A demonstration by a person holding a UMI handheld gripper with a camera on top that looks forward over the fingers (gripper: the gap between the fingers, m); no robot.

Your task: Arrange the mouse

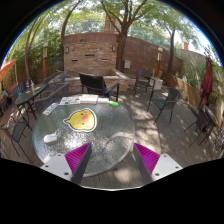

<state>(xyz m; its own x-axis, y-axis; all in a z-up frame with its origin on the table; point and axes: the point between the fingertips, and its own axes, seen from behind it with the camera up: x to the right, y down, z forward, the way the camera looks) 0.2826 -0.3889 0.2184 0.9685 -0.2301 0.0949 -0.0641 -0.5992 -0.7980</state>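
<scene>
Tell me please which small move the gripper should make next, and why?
Probably move forward and down toward the white mouse. The gripper is open and holds nothing, and it hangs above the near rim of the round glass table. The mouse lies beyond its fingers, beside the yellow mouse pad.

Vantage: riding on the gripper (pixel 112 160), above and just short of the round glass worktop (pixel 110 135)
Heading: looking forward and slightly downward along its fingers
Reach: worktop near, patio chairs (pixel 98 84) beyond
</scene>
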